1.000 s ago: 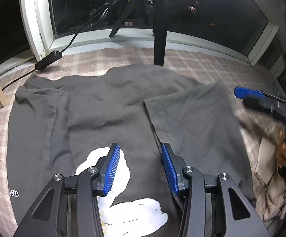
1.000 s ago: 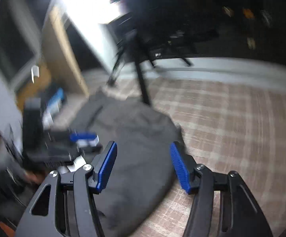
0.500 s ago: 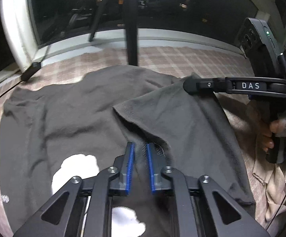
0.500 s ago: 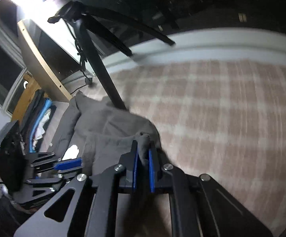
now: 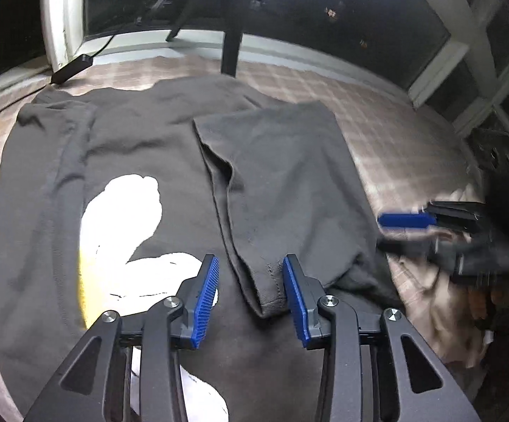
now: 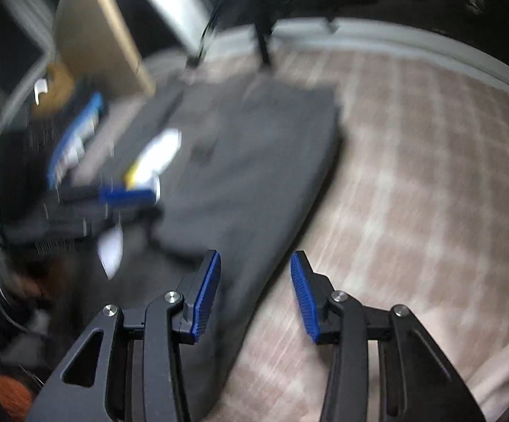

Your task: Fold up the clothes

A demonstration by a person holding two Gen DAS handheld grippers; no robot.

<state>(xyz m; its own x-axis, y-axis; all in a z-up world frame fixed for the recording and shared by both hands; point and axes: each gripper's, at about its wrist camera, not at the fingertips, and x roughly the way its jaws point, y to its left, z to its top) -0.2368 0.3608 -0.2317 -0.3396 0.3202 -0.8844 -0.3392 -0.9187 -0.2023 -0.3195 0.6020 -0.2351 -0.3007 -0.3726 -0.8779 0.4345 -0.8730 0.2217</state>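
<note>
A dark grey T-shirt (image 5: 141, 147) with a white print (image 5: 120, 218) lies spread on a pink plaid cover. Its right side is folded over the middle as a flap (image 5: 289, 183). My left gripper (image 5: 249, 295) stands open just above the flap's near corner, which lies loose between the blue pads. The right gripper (image 5: 405, 219) shows blurred at the right edge of the left wrist view. In the blurred right wrist view my right gripper (image 6: 254, 293) is open over the shirt's folded right edge (image 6: 254, 183), and nothing is held in it.
A black tripod leg (image 5: 231, 45) stands behind the shirt by the dark window. A power brick and cable (image 5: 71, 68) lie at the back left. Beige cloth (image 5: 440, 302) is heaped at the right. The plaid cover (image 6: 412, 183) is bare right of the shirt.
Both grippers were shut on the shirt's right side half a second ago and have let go. The flap now lies folded flat, and both grippers have drawn back, the right one still moving.
</note>
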